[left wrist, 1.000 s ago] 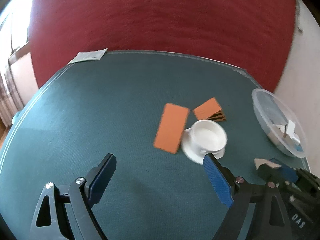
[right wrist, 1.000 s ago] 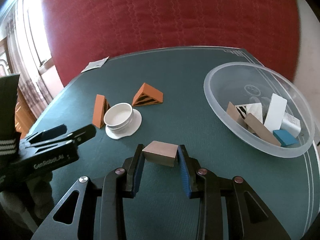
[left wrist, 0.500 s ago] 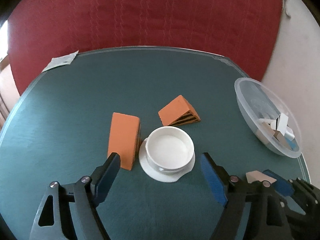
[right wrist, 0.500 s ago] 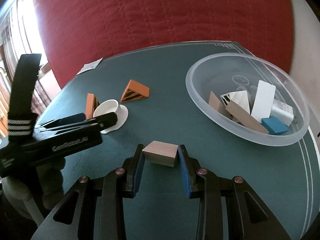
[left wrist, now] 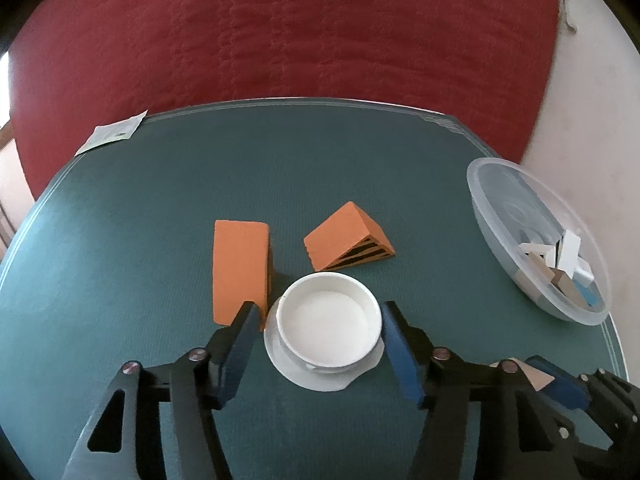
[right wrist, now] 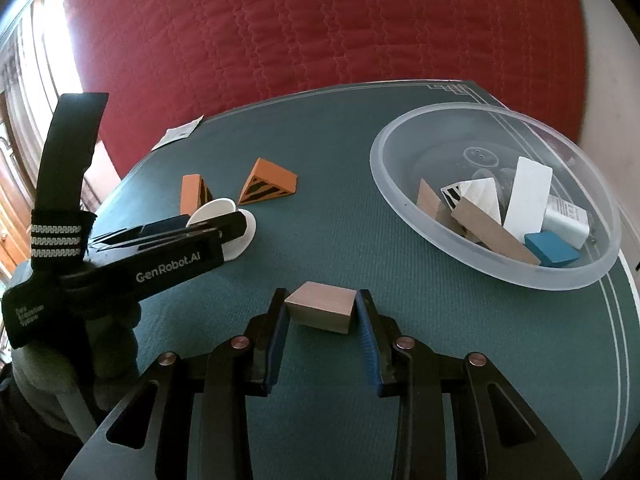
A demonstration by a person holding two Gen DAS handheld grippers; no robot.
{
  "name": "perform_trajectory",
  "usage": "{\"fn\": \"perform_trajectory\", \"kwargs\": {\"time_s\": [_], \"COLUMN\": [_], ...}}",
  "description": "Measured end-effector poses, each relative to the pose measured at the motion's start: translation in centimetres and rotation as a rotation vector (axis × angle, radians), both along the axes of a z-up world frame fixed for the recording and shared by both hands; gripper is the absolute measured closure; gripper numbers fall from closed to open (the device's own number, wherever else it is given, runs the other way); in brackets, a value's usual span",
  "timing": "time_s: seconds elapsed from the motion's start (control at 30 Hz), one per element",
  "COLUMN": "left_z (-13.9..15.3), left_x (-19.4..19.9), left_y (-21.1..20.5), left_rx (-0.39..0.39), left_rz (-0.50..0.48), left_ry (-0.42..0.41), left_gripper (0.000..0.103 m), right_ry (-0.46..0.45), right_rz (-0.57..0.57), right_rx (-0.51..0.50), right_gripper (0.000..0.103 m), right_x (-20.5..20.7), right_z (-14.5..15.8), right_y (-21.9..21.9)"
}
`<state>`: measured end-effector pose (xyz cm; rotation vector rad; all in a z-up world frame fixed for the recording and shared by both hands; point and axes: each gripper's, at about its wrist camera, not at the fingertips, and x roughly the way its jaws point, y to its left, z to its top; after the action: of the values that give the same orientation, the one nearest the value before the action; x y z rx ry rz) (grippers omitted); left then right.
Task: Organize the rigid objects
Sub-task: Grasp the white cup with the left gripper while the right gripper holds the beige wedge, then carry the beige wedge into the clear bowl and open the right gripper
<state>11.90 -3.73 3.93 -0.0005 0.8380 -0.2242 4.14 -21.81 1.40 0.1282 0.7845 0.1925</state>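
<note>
A white bowl (left wrist: pixel 328 316) stands on a white saucer (left wrist: pixel 320 380) on the green table. My left gripper (left wrist: pixel 319 312) straddles the bowl and its jaws are closing; a thin gap still shows at the left pad. Two orange striped wedges (left wrist: pixel 240 268) (left wrist: pixel 344 240) lie just beyond the bowl. My right gripper (right wrist: pixel 322 300) is shut on a brown wooden block (right wrist: pixel 322 308), held just above the table in front of the clear plastic bowl (right wrist: pixel 400 200). In the right wrist view the left gripper (right wrist: pixel 224 224) hides most of the white bowl (right wrist: pixel 212 210).
The clear plastic bowl (left wrist: pixel 500 208) at the right holds several blocks: white, brown and a blue one (right wrist: pixel 550 248). A paper slip (left wrist: pixel 114 134) lies at the far left corner. A red quilted backrest (left wrist: pixel 280 40) rises behind the table.
My left gripper moved in over the white bowl and its jaws narrowed around it. The right gripper kept still with the brown block.
</note>
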Motion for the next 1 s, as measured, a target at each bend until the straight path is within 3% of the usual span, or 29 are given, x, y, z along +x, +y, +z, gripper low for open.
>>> {"fn": "perform_trajectory", "kwargs": {"time_s": [0.07,0.53,1.0], "left_z": [0.0,0.8,1.4], "left_x": [0.0,-2.1,-3.3], "left_y": [-0.1,-0.5,-0.8], "left_rx": [-0.004,-0.008,-0.025], "left_rz": [-0.009,-0.033,-0.055], "left_ry": [-0.002,-0.058,-0.089], "left_gripper": [0.048,0.048,0.048], "right_ry": [-0.001,-0.025,-0.159], "right_rz": [-0.001,-0.004,-0.147], "right_rx": [0.000,0.000,0.031], "right_gripper": [0.069,0.069,0.069], "right_x": [0.0,0.2,0.6], "right_z": [0.0,0.2,4.4], "right_y": [0.0,0.0,-4.3]}}
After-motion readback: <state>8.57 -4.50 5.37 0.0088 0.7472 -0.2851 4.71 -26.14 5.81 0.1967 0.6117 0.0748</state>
